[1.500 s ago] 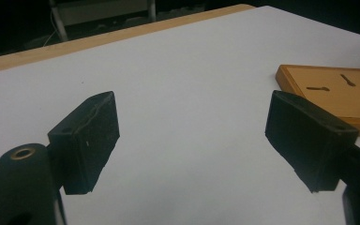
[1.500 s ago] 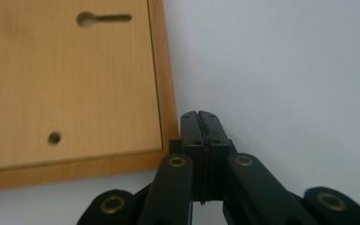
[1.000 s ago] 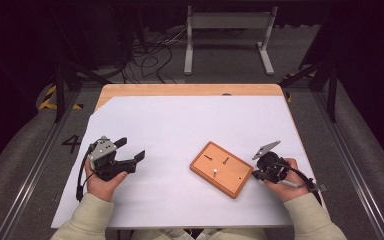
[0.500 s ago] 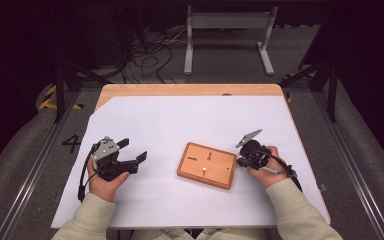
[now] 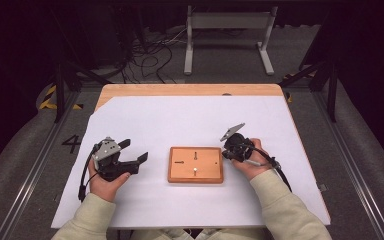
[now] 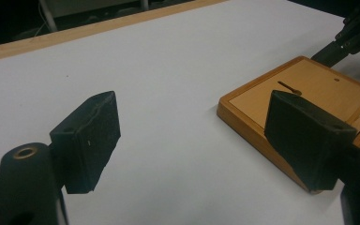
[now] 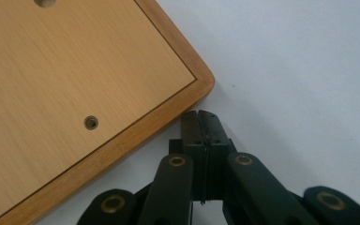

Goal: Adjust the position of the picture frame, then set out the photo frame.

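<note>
A flat wooden board [image 5: 195, 164] with small holes and dark slots lies on the white sheet near the table's front middle. My right gripper [image 5: 224, 151] is shut, jaws pressed flat together with nothing between them, its tip touching the board's right edge. In the right gripper view the shut gripper [image 7: 200, 117] meets the rim of the board [image 7: 65, 93] near a rounded corner. My left gripper [image 5: 136, 151] stands open to the left of the board, held just above the sheet. In the left gripper view its fingers [image 6: 89, 136] spread wide, and the board [image 6: 309, 93] lies behind the right one.
The white sheet [image 5: 190, 120] covers most of the wooden table [image 5: 180, 90]. Behind the table stand a metal frame [image 5: 227, 35] and loose cables [image 5: 145, 55] on the floor. Dark stands flank both sides.
My right gripper has moved left with the board before it; the board has slid left and turned square to the table's edge. The left gripper has stayed put.
</note>
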Motion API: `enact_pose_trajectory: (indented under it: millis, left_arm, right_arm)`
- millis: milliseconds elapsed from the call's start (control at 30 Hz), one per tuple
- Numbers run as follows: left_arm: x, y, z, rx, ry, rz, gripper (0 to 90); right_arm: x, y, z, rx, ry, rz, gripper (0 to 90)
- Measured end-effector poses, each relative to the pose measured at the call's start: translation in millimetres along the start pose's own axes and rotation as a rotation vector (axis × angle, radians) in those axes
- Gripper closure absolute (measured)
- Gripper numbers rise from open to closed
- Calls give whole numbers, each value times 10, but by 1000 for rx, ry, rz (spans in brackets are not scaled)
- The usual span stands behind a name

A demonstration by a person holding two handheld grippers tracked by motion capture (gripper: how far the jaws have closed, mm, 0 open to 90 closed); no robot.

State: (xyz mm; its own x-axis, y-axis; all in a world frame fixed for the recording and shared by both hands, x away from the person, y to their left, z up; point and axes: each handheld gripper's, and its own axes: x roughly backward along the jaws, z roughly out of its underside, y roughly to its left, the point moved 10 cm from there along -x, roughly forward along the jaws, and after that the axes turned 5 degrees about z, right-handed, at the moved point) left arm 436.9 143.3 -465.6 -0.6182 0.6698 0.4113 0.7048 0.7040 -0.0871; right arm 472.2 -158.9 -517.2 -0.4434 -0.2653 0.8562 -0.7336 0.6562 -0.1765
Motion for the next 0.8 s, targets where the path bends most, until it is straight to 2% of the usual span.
enact_pose_trajectory:
  millis: [33, 100, 233, 267, 367, 400, 433, 533, 700, 800]
  left_arm:
    - [-5, -2, -2, 0, -1, 1, 191]
    - [-12, -20, -6, -10, 6, 11, 204]
    - [-43, -79, -53, -29, 28, 40, 218]
    - [-48, -91, -68, -35, 31, 43, 218]
    - [-75, -144, -133, -42, 33, 55, 218]
    - [-89, -153, -154, -46, 34, 57, 218]
    - [-101, -159, -165, -42, 32, 58, 217]
    - [-141, -159, -199, -23, 34, 70, 218]
    - [-187, -189, -253, -1, 29, 92, 218]
    - [-231, -266, -279, -26, 44, 112, 217]
  right_arm:
    - [9, -8, -5, -8, -11, -5, 900]
    - [64, -42, -8, -11, -33, 14, 900]
    - [344, -107, -47, -28, -182, 2, 891]
    - [445, -129, -60, -28, -236, 3, 861]
    - [637, -185, -53, -55, -324, 5, 821]
    - [726, -218, -46, -66, -371, 9, 793]
    - [805, -261, -37, -82, -412, 17, 768]
    - [938, -342, 0, -123, -482, 10, 747]
    - [1023, -426, 61, -154, -529, 20, 674]
    - [1048, -450, 67, -161, -544, 28, 652]
